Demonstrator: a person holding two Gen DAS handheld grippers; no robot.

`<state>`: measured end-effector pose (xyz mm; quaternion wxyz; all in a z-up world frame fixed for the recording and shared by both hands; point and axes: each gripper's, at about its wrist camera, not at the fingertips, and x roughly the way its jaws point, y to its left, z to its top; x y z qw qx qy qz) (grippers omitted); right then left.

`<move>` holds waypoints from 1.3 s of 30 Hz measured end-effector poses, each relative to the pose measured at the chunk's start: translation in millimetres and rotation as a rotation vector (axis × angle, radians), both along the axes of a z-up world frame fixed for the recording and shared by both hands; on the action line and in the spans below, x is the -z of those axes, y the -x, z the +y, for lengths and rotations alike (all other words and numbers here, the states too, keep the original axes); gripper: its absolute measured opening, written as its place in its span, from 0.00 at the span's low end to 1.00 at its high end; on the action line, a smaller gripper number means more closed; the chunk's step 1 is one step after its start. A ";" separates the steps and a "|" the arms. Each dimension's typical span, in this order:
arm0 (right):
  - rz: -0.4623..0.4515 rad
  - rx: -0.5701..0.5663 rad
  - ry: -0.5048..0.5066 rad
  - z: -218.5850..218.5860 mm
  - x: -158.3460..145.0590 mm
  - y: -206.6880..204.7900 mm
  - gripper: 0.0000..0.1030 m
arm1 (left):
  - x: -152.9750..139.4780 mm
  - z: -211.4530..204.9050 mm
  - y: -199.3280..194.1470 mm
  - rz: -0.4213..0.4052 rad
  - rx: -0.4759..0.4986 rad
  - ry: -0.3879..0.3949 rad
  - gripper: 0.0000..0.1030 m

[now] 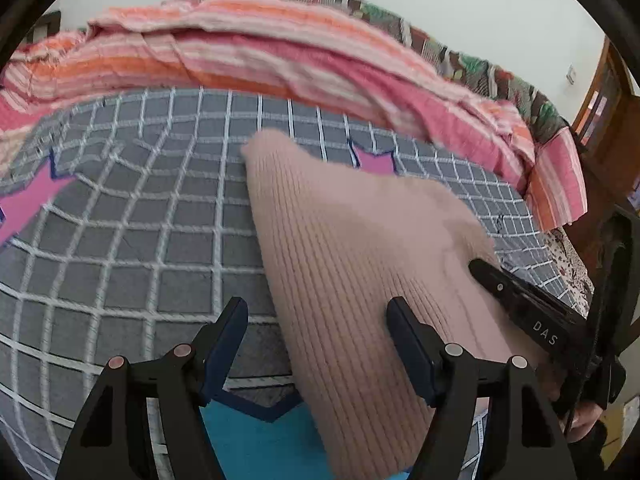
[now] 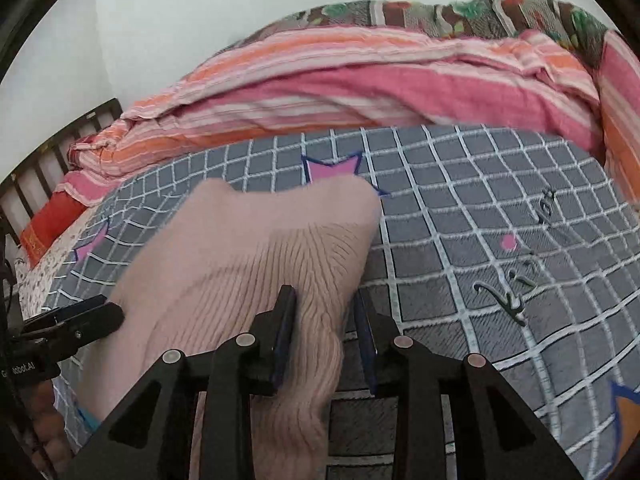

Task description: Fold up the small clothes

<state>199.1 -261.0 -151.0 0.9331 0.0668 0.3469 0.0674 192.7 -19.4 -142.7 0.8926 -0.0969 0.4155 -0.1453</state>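
Inspected: one small ribbed pink knit garment (image 1: 360, 264) on a bed, lying across a grey checked bedsheet (image 1: 132, 216) printed with pink stars. Striped pink-and-orange blanket (image 1: 248, 52) bunched along the far side, against the wall.

Right tool (image 2: 326, 312): jaws narrow, closed on a bunched fold of the garment (image 2: 248, 264); fabric seen running between the pads and hanging out below them. Same tool visible from the left wrist view as a black finger (image 1: 516, 296) lying on the garment's right part.

Left tool (image 1: 316, 320): jaws wide apart, nothing pinched. One finger (image 1: 404, 332) over the knit, the other (image 1: 232, 320) over bare sheet, with the garment's left edge between them. Contact with the cloth not determinable from this angle.

Status of fold: judged early to middle. Garment partly lifted and draped, not flat; far end resting on the sheet, near end gathered in the right tool. No neat rectangle, no aligned edges, no finished stack anywhere in view. Whether one fold is already in place cannot be told: layers blurred and overlapping.

Outstanding, as judged: secure the free edge with the left tool, spread or carry the held part over, lay it down square, release, then smooth. Other garments for folding not in view; a teal patch (image 1: 256, 440) under the near edge unidentified.

Risk noted: soft knit likely to sag and slip from a one-sided hold.
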 end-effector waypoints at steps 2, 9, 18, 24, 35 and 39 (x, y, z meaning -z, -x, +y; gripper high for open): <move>-0.004 0.001 -0.001 -2.1 4.8 1.7 0.28 | 8.0 -0.1 -2.4 0.007 -0.019 -0.014 0.82; -0.010 0.027 -0.037 -9.6 17.3 1.5 0.38 | 11.6 -7.5 0.6 -0.043 -0.022 -0.051 0.84; -0.006 0.043 -0.103 -17.2 20.5 -0.7 0.47 | 15.8 -12.8 -1.7 -0.062 -0.038 -0.046 0.86; -0.028 0.064 -0.046 -9.7 18.2 3.0 0.48 | 15.4 -12.7 -0.1 -0.058 -0.038 -0.053 0.86; 0.017 0.050 -0.122 -18.9 -7.3 1.6 0.50 | -6.0 9.7 4.4 -0.070 0.007 0.020 0.71; -0.050 0.048 -0.105 -18.4 -28.4 -10.6 0.50 | -17.5 14.6 -14.5 -0.093 -0.010 -0.022 0.65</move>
